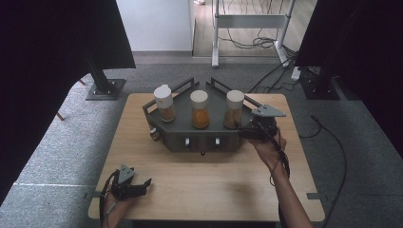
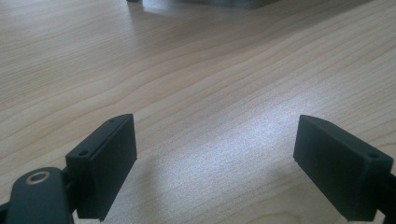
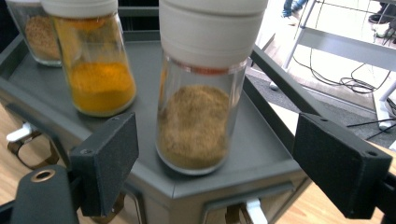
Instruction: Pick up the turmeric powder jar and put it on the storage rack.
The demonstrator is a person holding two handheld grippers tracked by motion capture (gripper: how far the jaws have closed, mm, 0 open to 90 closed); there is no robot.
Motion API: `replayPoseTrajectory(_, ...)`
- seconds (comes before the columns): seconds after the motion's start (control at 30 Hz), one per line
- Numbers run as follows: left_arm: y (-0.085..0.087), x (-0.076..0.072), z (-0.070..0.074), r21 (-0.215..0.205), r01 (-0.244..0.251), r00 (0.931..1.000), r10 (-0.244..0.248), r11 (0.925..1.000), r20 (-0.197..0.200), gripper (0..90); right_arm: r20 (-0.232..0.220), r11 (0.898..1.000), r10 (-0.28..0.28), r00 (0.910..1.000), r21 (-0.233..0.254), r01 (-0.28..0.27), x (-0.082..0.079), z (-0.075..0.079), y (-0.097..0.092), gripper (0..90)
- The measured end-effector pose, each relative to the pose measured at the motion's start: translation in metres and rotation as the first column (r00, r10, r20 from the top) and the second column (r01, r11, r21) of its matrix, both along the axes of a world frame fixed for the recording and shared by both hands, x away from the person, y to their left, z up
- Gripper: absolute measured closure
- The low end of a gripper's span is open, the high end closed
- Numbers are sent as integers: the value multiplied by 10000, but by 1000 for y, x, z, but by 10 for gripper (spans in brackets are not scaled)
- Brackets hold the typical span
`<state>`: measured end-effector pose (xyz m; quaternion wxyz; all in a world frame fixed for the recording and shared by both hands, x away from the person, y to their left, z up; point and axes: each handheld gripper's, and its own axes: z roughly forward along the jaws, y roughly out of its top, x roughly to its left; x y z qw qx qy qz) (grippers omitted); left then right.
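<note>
Nearest the camera in the high view, at the lower left of the frame, the left gripper (image 1: 142,184) rests low over the wooden table (image 1: 209,175). Its own view shows the two black jaws spread wide with bare tabletop between them; it holds nothing.

Further in, right of centre in the high view, the right gripper (image 1: 244,131) is held in the person's right hand (image 1: 268,147) at the right front corner of the grey rack (image 1: 216,137). In the right gripper view its jaws stand wide apart, one to either side of the nearest spice jar (image 3: 201,116). The pads are clear of the glass and do not press on it.

That jar stands upright on the right end of the rack's tray, right of centre in the high view (image 1: 234,110). It has a white cap and holds brown powder.

Beyond it, at the middle of the tray, stands an orange spice jar (image 1: 200,110), also upright and white-capped. Farthest along, at the left end, is a third jar (image 1: 165,103) of brown contents.

At the top of the high view, grey carpet (image 1: 157,71) and loose cables (image 1: 256,42) lie behind the table.
</note>
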<state>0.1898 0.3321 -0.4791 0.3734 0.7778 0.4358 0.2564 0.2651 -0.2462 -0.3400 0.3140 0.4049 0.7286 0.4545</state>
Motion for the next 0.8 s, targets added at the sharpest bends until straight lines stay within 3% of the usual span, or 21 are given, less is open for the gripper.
replayPoseTrajectory(0.47,-1,0,0,39,-19,10000,19,10000,-8,129,-259,10000,-3,9997,-77,1,-34,-23,-16,140)
replayPoseTrajectory(0.8,-3,0,0,112,-25,10000,25,9999,19,129,-511,9987,-268,9983,-446,245,-55,-46,-26,139)
